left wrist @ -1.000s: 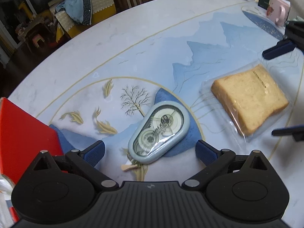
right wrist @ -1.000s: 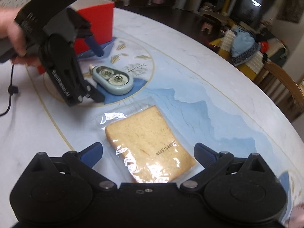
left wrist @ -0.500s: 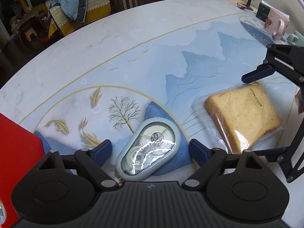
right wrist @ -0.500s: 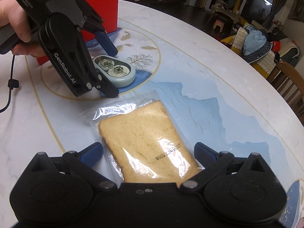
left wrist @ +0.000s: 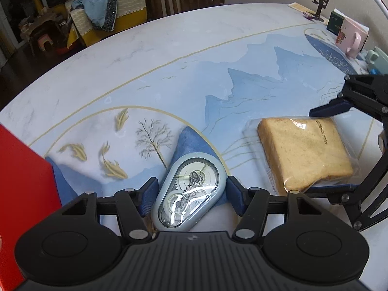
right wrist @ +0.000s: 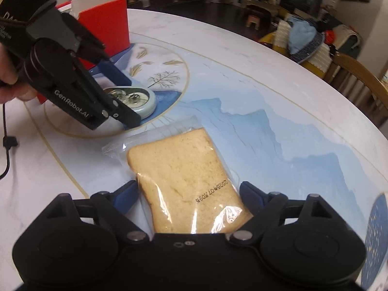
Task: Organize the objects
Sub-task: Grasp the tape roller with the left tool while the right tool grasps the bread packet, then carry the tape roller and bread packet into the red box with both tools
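Left gripper (left wrist: 191, 195): now lowered around the correction tape (left wrist: 188, 194), jaws apart, pads flanking it closer than a second ago, not visibly clamped.
Right gripper (right wrist: 188, 197): advanced over the bagged bread slice (right wrist: 184, 179), jaws apart either side.
Objects: both lie on the painted table (left wrist: 145, 60), near the red box (right wrist: 106, 24).
Meaning: both pickups look imminent; closing comes next.

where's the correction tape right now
The correction tape lies flat on the table, between the open left gripper's fingers, left of the bagged bread.
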Motion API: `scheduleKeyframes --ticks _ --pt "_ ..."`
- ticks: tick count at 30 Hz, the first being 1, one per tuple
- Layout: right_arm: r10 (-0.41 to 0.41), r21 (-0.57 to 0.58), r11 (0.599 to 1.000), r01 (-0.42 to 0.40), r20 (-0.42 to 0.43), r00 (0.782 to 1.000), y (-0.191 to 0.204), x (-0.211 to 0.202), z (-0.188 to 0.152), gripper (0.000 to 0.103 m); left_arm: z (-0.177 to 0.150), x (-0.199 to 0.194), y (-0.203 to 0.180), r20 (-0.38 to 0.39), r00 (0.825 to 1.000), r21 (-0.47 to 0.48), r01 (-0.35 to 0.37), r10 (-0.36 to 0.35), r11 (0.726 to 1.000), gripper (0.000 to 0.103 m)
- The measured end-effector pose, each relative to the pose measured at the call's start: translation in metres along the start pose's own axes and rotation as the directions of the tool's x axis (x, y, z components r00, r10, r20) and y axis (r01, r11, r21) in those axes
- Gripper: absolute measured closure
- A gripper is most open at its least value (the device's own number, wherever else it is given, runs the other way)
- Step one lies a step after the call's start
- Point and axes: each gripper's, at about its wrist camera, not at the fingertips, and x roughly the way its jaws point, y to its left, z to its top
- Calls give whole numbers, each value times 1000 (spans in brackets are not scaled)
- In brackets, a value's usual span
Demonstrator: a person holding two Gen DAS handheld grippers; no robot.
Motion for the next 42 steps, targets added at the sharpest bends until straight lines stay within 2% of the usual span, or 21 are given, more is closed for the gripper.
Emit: scheduleKeyframes --ticks 10,17,21,31,42 --pt "-15 143 990 18 -18 1000 26 -30 -26 18 -25 -29 -5 32 999 -117 46 -43 992 43" --pt "-3 329 944 10 -23 1000 32 -51 -38 19 -50 -51 -2 34 996 -239 87 -81 967 43" --pt "18 387 922 -12 -12 1000 41 -63 -38 19 -66 -65 0 44 995 -284 103 -95 953 43" --pt "-6 354 935 1 14 1000 79 -87 -19 19 -96 -113 5 119 992 -332 87 -50 939 43" --pt "-11 314 949 -14 78 997 112 -106 21 19 -114 -167 40 226 974 -388 114 -26 915 43"
